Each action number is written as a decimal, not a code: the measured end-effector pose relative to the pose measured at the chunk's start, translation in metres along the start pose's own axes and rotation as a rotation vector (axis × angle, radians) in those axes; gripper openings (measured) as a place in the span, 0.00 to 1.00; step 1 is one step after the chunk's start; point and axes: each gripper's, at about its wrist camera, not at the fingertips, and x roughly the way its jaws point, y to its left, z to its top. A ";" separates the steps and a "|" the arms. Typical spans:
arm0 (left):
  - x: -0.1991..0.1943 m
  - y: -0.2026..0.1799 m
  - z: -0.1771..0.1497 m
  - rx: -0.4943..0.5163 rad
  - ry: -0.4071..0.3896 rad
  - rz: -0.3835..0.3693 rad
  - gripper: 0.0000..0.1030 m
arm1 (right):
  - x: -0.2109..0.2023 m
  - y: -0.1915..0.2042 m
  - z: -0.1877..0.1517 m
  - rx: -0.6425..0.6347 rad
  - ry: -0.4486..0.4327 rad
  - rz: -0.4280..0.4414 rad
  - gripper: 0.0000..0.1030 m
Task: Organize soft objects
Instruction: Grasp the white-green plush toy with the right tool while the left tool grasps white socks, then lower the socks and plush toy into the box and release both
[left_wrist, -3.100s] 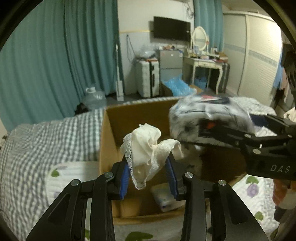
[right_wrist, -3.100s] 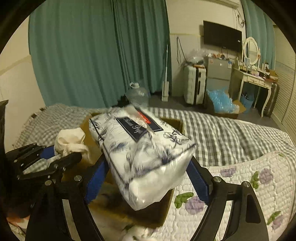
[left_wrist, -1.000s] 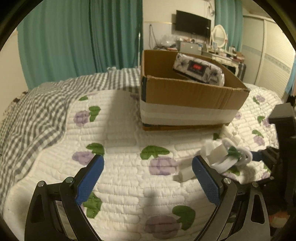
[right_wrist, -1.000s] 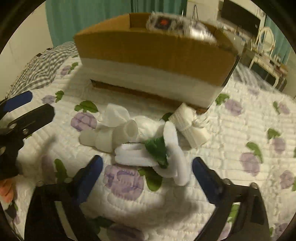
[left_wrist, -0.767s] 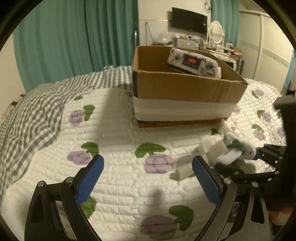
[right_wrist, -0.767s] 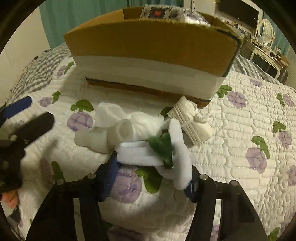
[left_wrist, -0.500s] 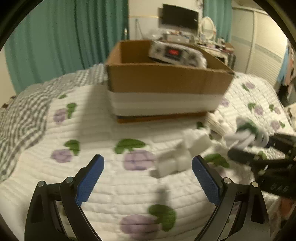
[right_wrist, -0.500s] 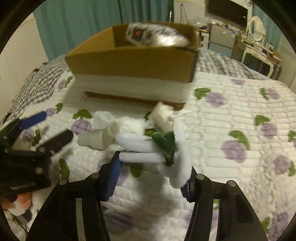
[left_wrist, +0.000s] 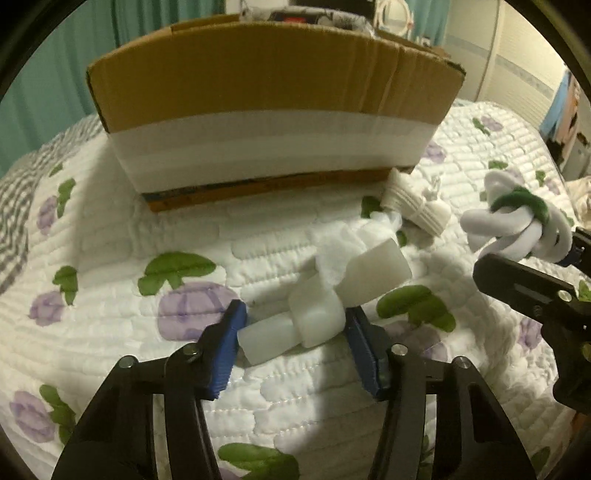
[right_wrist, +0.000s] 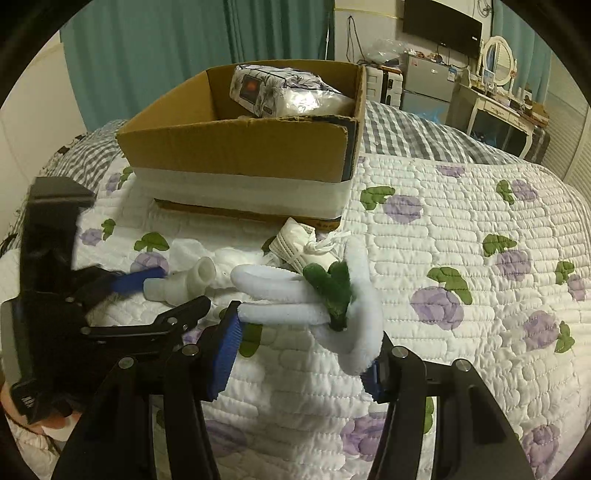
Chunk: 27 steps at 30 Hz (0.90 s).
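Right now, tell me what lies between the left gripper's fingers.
In the left wrist view, the white foam pieces lie between the left gripper's blue pads, on the quilt.

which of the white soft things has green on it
The fuzzy white looped bundle gripped by the right gripper; a dark green band wraps it. The foam pieces and tied ribbed roll are plain white.

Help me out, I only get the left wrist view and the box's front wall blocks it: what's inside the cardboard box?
Observer: A tissue pack in floral wrap lies tilted toward the far side of the cardboard box.
Operator: Is the right gripper really holding that loop?
Observer: Yes, the right gripper is shut on the white fuzzy loop, held clear of the quilt.
Operator: And the pieces between my fingers?
Observer: The white tubes in the left gripper are hollow; one open end points upward.
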 end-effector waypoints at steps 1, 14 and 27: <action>-0.002 -0.001 -0.001 0.007 -0.006 -0.005 0.46 | 0.000 0.000 -0.001 0.000 -0.001 -0.001 0.54; -0.069 0.002 -0.017 -0.011 -0.081 0.006 0.44 | -0.037 0.004 -0.003 0.015 -0.061 0.000 0.54; -0.142 0.001 0.001 -0.011 -0.202 -0.019 0.44 | -0.094 0.011 0.003 0.009 -0.145 0.017 0.54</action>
